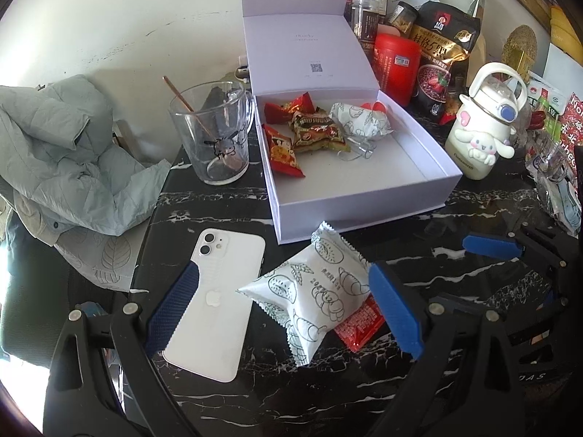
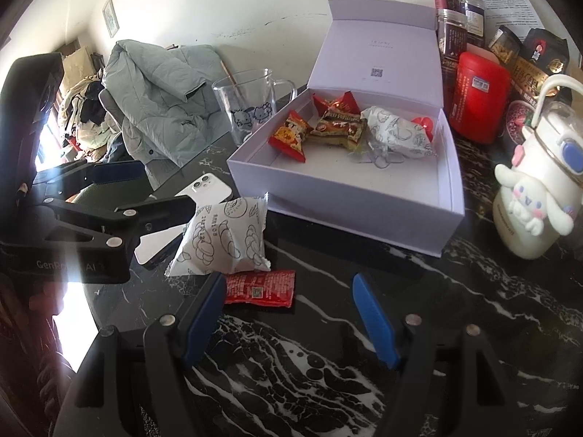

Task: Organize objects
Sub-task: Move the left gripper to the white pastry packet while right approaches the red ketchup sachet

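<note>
While both sets of jaws stand wide and empty, the left gripper [image 1: 284, 306] brackets a white pastry packet [image 1: 313, 295] and part of a white phone [image 1: 215, 302] on the worktop [image 1: 364, 393]. The right gripper [image 2: 288, 313] hovers over bare marble, a red sachet [image 2: 260, 287] just beyond its left finger. Behind the packet, touching or just short of its front wall, an open white box [image 1: 349, 211] holds more snacks. A glass mug [image 1: 215, 138] and a cream bottle [image 1: 481, 127] flank the box.
</note>
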Motion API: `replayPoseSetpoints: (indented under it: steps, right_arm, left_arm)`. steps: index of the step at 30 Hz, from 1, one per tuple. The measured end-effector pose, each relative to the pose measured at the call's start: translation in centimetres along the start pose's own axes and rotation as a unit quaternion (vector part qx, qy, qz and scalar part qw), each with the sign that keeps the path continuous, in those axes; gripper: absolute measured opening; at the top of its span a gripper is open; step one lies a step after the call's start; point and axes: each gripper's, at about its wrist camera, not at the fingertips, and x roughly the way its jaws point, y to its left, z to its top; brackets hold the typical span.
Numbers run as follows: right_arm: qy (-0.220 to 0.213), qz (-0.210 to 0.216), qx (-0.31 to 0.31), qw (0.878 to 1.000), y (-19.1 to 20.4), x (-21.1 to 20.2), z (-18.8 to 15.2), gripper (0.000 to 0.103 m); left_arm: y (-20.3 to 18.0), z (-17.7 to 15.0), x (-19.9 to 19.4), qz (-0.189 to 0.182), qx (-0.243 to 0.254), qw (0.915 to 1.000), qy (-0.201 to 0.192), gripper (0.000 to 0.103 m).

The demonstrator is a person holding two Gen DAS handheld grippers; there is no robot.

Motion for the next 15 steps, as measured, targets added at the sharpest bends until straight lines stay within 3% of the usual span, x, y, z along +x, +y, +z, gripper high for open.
replayPoseSetpoints:
  steps: [12,15]
  right_arm:
    - [0.044,0.021,-0.008,0.999,2.3,4.6,-1.0,0.073]
    - [0.044,0.011,-0.012,0.999,2.8,5.3,-0.7,0.080]
  left_arm:
    - [3.1,-1.6,2.0,0.025,-0.008,0.9992,0.030,0.094]
    - [3.6,-1.8,2.3,0.034,-0.006,0.9989,0.032,0.094]
